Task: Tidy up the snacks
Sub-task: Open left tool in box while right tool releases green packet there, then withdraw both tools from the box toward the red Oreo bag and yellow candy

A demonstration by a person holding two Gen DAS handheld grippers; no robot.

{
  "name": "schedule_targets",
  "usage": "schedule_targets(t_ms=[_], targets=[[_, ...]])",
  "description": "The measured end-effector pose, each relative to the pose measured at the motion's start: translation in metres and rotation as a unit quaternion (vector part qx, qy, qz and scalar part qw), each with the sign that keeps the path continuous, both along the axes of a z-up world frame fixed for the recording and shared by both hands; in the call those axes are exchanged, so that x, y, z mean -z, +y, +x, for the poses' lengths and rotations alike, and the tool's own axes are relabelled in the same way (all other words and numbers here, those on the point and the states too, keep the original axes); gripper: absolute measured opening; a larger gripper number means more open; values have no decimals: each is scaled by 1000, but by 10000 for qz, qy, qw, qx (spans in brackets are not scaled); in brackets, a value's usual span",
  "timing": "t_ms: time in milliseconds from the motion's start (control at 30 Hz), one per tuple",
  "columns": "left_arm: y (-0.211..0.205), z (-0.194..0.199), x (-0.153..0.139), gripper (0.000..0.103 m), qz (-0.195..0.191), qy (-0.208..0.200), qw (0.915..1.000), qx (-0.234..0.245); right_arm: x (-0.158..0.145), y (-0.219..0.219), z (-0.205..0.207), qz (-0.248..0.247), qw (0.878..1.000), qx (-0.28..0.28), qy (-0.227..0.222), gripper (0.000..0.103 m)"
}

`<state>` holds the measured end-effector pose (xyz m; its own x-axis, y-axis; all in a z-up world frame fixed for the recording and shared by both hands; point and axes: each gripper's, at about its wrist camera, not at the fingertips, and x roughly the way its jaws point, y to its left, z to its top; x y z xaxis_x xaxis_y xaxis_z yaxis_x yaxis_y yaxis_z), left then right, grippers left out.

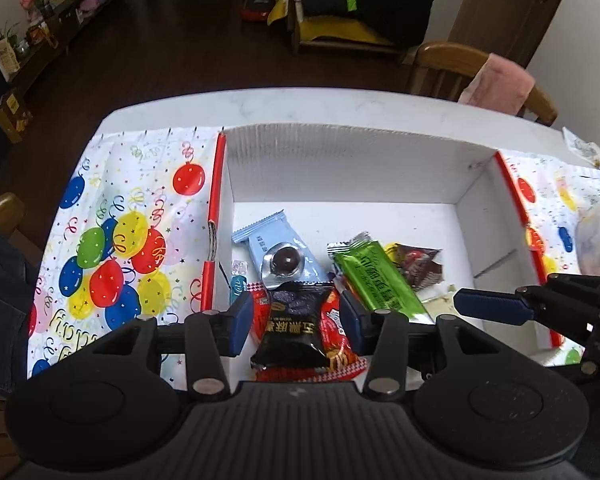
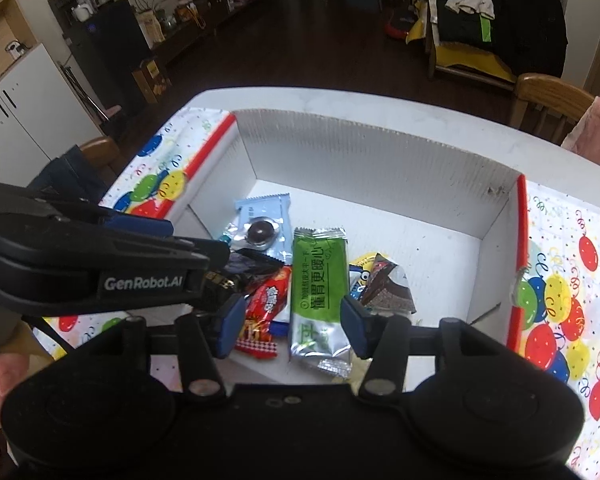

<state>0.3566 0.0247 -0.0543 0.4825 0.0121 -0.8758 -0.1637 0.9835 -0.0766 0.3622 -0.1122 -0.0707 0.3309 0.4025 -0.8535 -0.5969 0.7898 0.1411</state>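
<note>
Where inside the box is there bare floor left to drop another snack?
Bare floor: the back strip of the box along the rear wall, and the right side past the brown packet. Crowded: front-left, around the blue packet, green packet and red packet.

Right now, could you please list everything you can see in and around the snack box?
white box: one, on the table, holds the snacks
blue packet: one, pale blue, far left
chocolate ball: one, dark, in clear wrap on the blue packet
green packet: one, centre
black packet: one, near edge
red packet: one, under the black one
brown packet: one, right
balloon cloth: one, multicoloured, under the box
left gripper: jaws open, around the black packet
right gripper: jaws open, around the green packet
</note>
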Motion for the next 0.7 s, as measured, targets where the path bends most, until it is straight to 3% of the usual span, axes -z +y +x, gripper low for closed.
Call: schedule_targets(t_ms=[133,200,500,700], targets=[[-3,-18,-16,48,-34,-279,9996,34,-12,-9,-10,207,9997,66,-71,52],[-5,-27,-23,54,-9,-437,9990,43,-19,-12,-16,292,9995,59,-129,53],[-13,-64,-45,55,295,-907,9954,118,-35,-30,-48,435,9979,26,-484,63],[-15,-90,-51,59,281,-1066,9938,139,-40,-44,-67,621,9965,124,-553,69]])
